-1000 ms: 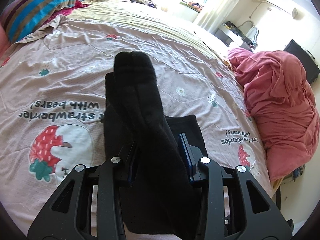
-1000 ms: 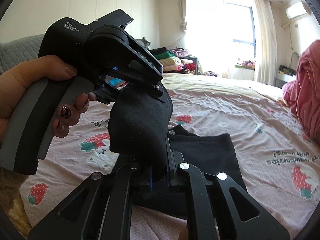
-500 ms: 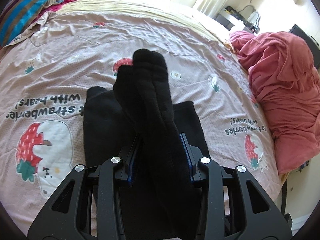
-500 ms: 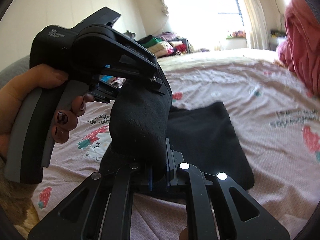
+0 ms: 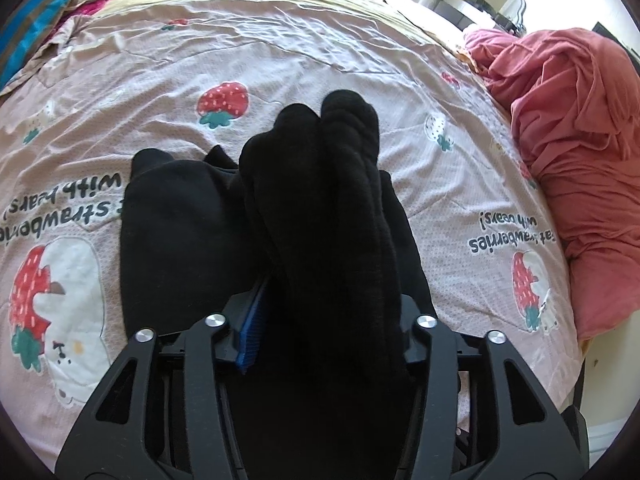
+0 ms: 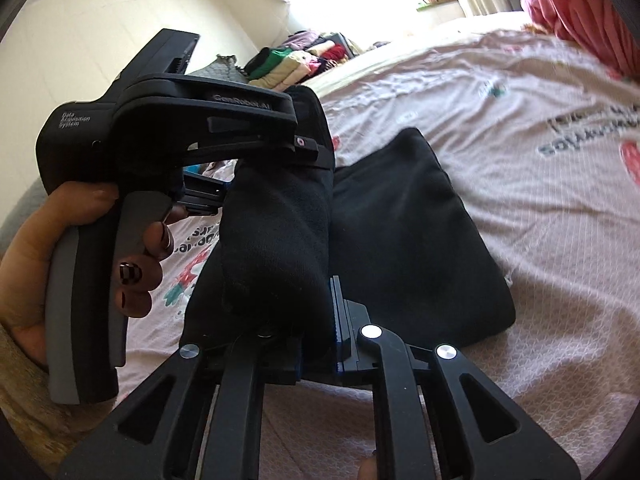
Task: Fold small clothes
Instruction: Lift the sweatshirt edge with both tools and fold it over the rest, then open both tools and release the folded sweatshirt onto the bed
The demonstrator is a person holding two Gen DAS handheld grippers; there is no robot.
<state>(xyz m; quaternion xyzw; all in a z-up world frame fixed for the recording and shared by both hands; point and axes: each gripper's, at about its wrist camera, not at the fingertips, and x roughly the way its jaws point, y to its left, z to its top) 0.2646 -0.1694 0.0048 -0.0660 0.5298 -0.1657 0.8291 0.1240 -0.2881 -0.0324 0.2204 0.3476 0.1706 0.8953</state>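
Black socks (image 5: 328,208) stretch between the right gripper (image 6: 320,344), clenched on them, and the left gripper's (image 5: 328,320) just-loosened jaws, over black folded clothes (image 6: 412,236) mid-bed (image 5: 280,52).

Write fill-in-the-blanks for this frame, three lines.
The right claw is ___ on the black socks. Under them lies a folded ___ garment. The bedsheet is printed with bears and ___.
Missing: shut; black; strawberries.
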